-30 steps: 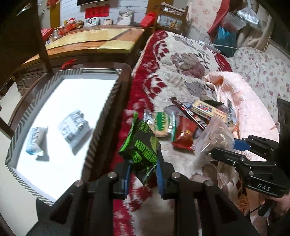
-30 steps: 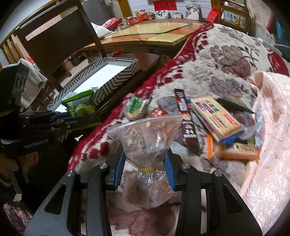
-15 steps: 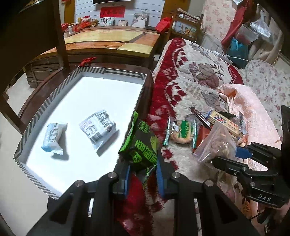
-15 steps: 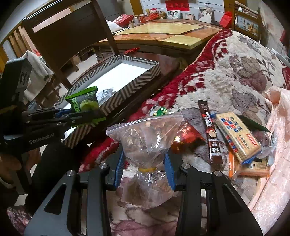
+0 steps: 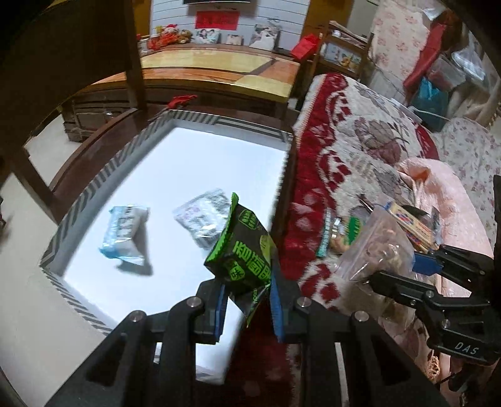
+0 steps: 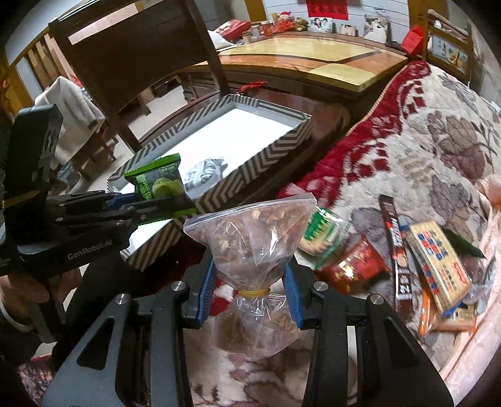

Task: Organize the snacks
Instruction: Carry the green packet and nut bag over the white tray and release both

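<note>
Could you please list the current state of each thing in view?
Left gripper: shut on the green-and-black snack packet.
Right gripper: shut on the clear zip bag of brown snacks.
Striped white-floored box: open, holding two pale packets.
Remaining snack pile: lying on the blanket.

We note a glossy wooden table (image 6: 316, 59) at 12 o'clock, framed photos (image 5: 208, 36) against the white panelled wall (image 5: 175, 15), a dark chair (image 6: 131, 62) at 10, pale floor (image 5: 37, 144).
</note>
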The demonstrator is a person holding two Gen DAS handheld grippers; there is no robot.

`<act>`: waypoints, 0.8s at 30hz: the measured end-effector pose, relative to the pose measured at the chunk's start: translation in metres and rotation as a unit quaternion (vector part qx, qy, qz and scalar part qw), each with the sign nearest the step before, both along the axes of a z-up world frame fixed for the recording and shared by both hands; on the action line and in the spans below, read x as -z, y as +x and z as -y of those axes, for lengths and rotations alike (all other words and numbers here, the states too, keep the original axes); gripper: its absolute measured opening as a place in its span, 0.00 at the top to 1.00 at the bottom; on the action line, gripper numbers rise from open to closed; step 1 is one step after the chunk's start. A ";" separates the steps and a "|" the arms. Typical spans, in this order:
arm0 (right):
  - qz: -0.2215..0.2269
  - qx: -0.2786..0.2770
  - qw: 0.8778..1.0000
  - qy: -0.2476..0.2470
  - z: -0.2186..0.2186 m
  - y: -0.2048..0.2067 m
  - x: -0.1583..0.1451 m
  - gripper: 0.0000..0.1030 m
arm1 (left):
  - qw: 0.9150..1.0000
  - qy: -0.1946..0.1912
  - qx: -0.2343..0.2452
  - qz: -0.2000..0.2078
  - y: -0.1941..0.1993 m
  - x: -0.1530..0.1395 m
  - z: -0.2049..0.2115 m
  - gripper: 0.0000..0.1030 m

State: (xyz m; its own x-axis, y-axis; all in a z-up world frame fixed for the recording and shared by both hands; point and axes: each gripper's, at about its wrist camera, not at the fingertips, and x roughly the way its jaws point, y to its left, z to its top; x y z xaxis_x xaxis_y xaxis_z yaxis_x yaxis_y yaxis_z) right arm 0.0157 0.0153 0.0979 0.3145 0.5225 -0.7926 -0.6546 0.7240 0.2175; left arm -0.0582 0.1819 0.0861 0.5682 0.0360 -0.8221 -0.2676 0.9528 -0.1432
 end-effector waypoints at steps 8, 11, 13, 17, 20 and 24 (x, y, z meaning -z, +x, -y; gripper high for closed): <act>0.001 -0.029 1.000 0.000 -0.037 0.013 -0.007 0.63 | 0.999 -0.005 -0.047 0.004 -0.005 -0.002 -0.043 0.75; 0.003 -0.042 0.999 0.003 -0.058 0.022 -0.013 0.63 | 0.998 -0.012 -0.064 0.003 -0.007 -0.001 -0.061 0.75; 0.004 -0.047 0.999 0.005 -0.071 0.029 -0.016 0.63 | 0.997 -0.021 -0.074 0.002 -0.007 0.000 -0.073 0.75; 0.001 -0.056 0.998 0.013 -0.095 0.044 -0.020 0.63 | 0.995 -0.046 -0.087 -0.001 -0.007 0.004 -0.096 0.75; -0.001 -0.062 0.998 0.016 -0.115 0.055 -0.019 0.63 | 0.994 -0.065 -0.088 -0.001 -0.008 0.006 -0.108 0.75; -0.009 -0.071 0.997 0.015 -0.142 0.070 -0.011 0.63 | 0.992 -0.089 -0.086 -0.003 -0.008 0.009 -0.123 0.75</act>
State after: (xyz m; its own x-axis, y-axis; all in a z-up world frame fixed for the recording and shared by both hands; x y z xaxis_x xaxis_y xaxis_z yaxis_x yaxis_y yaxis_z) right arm 0.0855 0.1569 0.1089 0.2219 0.5839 -0.7809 -0.7461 0.6173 0.2495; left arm -0.0661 0.3048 0.0767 0.5620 -0.0133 -0.8271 -0.4260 0.8524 -0.3032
